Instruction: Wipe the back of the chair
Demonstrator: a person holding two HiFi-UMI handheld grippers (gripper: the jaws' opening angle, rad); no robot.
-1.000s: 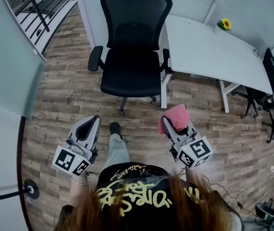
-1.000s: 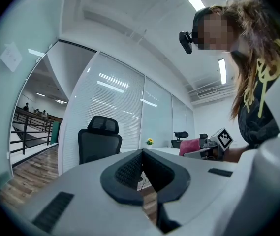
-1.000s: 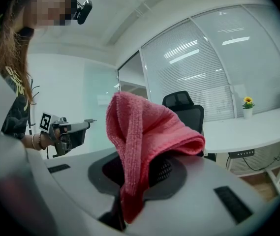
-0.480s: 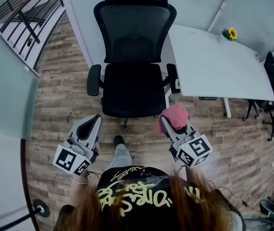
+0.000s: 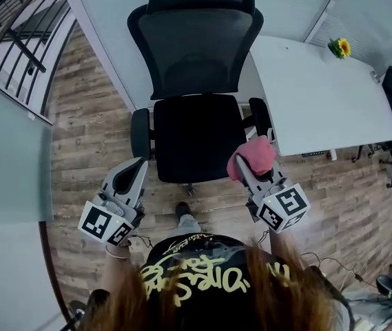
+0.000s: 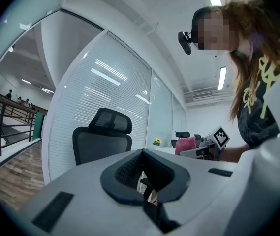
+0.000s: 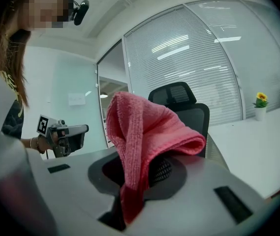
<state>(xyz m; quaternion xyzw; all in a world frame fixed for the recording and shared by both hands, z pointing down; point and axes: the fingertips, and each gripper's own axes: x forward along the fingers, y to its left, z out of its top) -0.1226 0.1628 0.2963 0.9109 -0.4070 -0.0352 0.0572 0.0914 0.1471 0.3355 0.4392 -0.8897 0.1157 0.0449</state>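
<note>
1. Two grippers are held up in front of us, short of the chair [image 5: 196,138], and neither touches it.
2. On the right gripper [image 5: 242,171], the fingers are closed on a pink cloth [image 5: 253,157]. It is pinched low down, and most of it stands above the fingers in a loose folded bunch.
3. On the left gripper [image 5: 136,171], the fingers are brought together with nothing between them. Only the hollow between the dark pads shows.
4. Facing us on the wooden floor [image 5: 92,136], the chair has its seat nearest us. Its mesh backrest [image 5: 196,50] and headrest rise beyond the seat, against a pale wall.
5. Just to the chair's right stands a white tabletop [image 5: 320,95], with a small potted flower [image 5: 340,47] at its far corner.
6. We judge that the wiping has not begun. The cloth is in hand, so that much is done, but it hangs near the seat's front corner, well apart from the backrest.
7. All of the wiping is left: the cloth has to go across the seat to the mesh and then sweep over its surface.
8. An office chair like this will probably swivel or roll under pressure, so the empty left gripper may need to steady it.
</note>
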